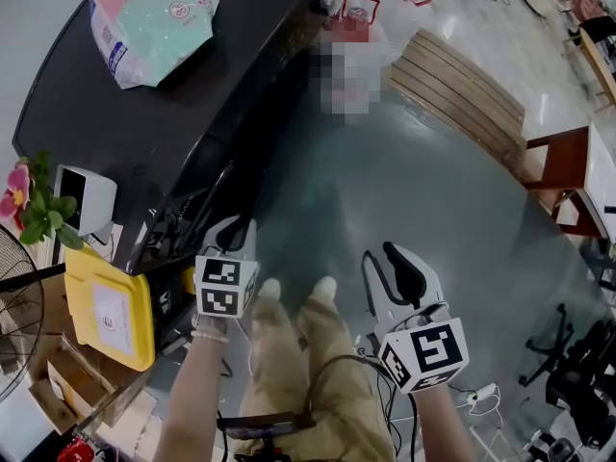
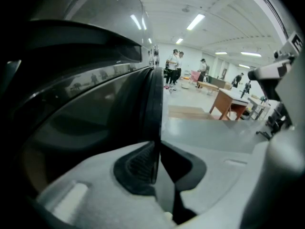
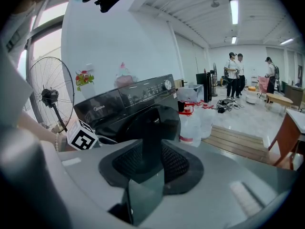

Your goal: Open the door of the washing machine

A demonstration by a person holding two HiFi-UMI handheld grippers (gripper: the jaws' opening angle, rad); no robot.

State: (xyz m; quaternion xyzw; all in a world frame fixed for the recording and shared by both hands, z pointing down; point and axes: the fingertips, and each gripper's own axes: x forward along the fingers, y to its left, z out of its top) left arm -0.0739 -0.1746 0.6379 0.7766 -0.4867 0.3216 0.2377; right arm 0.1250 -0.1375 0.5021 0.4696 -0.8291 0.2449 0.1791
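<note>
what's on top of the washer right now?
One pink-and-teal printed bag lies on the washing machine's black top, toward its far end in the head view. The bag is opaque, so its contents, and the patch of top beneath it, are hidden.

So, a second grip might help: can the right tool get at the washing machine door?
Probably yes: the right tool is open, empty, and points at the door with nothing between them.

Grey floor (image 1: 433, 210) w/ wood pallet (image 1: 462, 85) & washer (image 1: 192, 94); bag (image 1: 154, 17) on washer top.
</note>
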